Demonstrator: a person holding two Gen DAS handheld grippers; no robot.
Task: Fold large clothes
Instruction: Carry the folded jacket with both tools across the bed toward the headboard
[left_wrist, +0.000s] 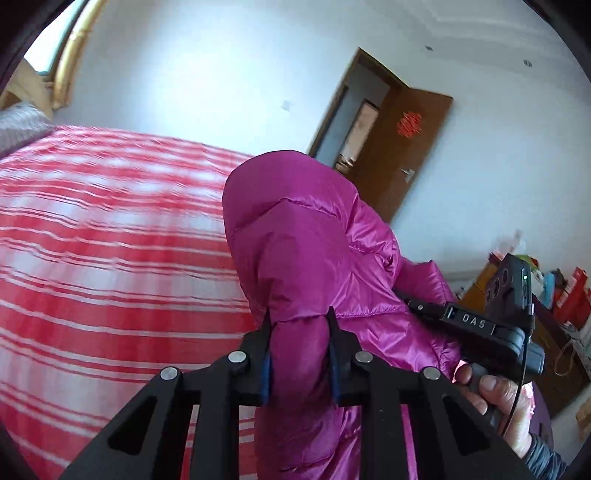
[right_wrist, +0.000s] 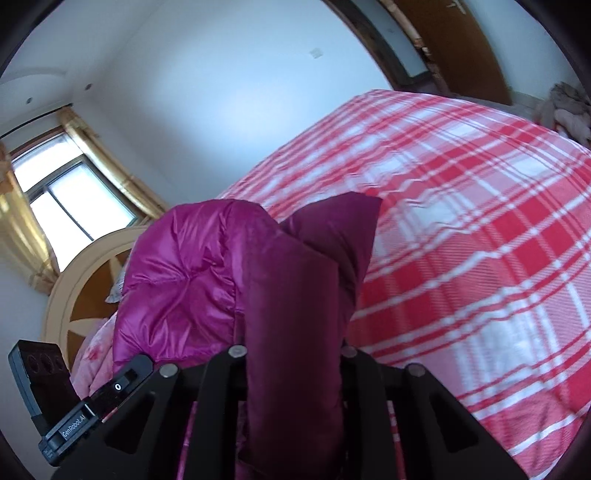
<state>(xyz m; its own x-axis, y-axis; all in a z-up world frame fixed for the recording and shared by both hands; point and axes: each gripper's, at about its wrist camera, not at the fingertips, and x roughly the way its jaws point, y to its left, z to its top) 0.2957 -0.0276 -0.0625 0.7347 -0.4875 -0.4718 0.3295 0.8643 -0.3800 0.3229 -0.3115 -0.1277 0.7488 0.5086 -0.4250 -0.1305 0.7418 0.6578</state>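
A shiny magenta puffer jacket (left_wrist: 303, 236) hangs lifted above the bed. My left gripper (left_wrist: 300, 325) is shut on a fold of it, the fabric bulging between the fingers. In the left wrist view the right gripper's body (left_wrist: 476, 325) is buried in the jacket just to the right, held by a hand; its fingertips are hidden. In the right wrist view the jacket (right_wrist: 192, 273) fills the middle, and my right gripper (right_wrist: 293, 354) is shut on a darker fold of it that covers the fingers. The left gripper's body (right_wrist: 85, 417) shows at the lower left.
A bed with a red and white plaid cover (left_wrist: 110, 258) lies under the jacket; it also shows in the right wrist view (right_wrist: 461, 240). A wooden headboard (right_wrist: 74, 288), a curtained window (right_wrist: 66, 199), an open brown door (left_wrist: 406, 155) and a cluttered cabinet (left_wrist: 554, 314) surround it.
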